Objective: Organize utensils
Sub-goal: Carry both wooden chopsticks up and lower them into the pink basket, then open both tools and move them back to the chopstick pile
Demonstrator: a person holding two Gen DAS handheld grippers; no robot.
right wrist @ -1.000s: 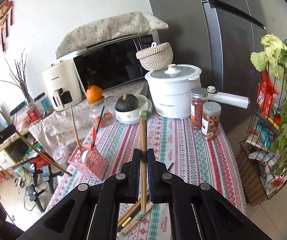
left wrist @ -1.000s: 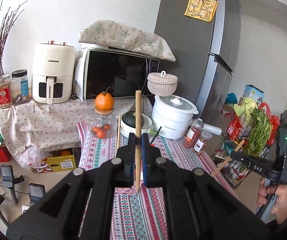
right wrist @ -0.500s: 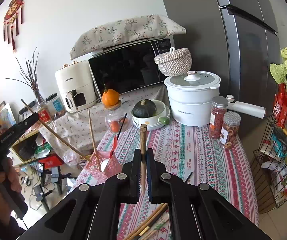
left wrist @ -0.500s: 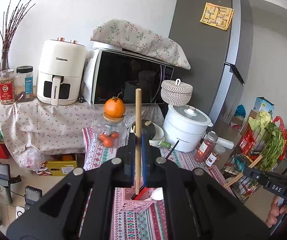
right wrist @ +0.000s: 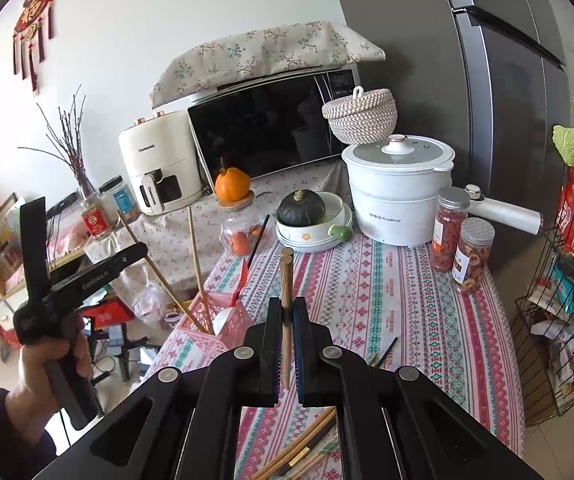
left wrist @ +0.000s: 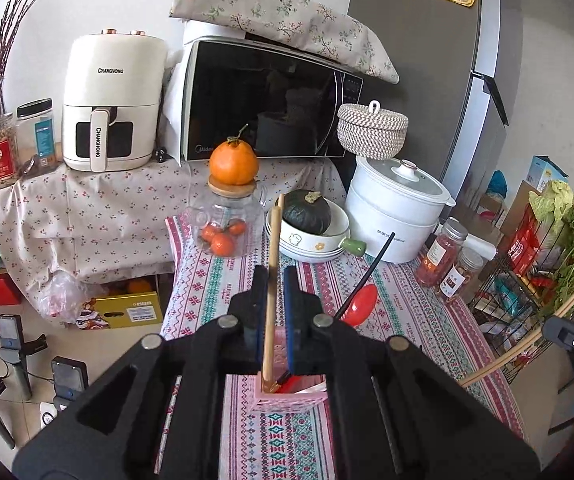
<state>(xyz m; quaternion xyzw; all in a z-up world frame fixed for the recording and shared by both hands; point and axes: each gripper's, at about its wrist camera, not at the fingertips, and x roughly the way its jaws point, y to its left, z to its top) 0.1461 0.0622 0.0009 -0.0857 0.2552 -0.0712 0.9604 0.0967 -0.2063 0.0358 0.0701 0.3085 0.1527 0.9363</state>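
My left gripper (left wrist: 276, 280) has its jaws slightly apart around a wooden chopstick (left wrist: 272, 264) whose lower end stands inside the pink utensil basket (left wrist: 287, 398). A red spoon with a black handle (left wrist: 361, 300) leans in that basket too. My right gripper (right wrist: 286, 312) is shut on a pair of wooden chopsticks (right wrist: 286, 280), held upright above the table. In the right wrist view the pink basket (right wrist: 223, 320) sits at the table's left edge, with the left gripper (right wrist: 127, 254) above it and another chopstick (right wrist: 196, 248) in it. Several loose chopsticks (right wrist: 303, 450) lie near the front edge.
On the patterned tablecloth (right wrist: 367, 300) stand a glass jar topped with an orange (right wrist: 235, 208), a bowl with a green squash (right wrist: 307, 216), a white pot (right wrist: 399, 188) and two spice jars (right wrist: 463, 244). A wire rack of vegetables (right wrist: 567, 280) is at the right.
The left gripper has lowered its chopstick into the pink basket and its jaws have eased apart. The right gripper has lifted its chopsticks higher off the table.
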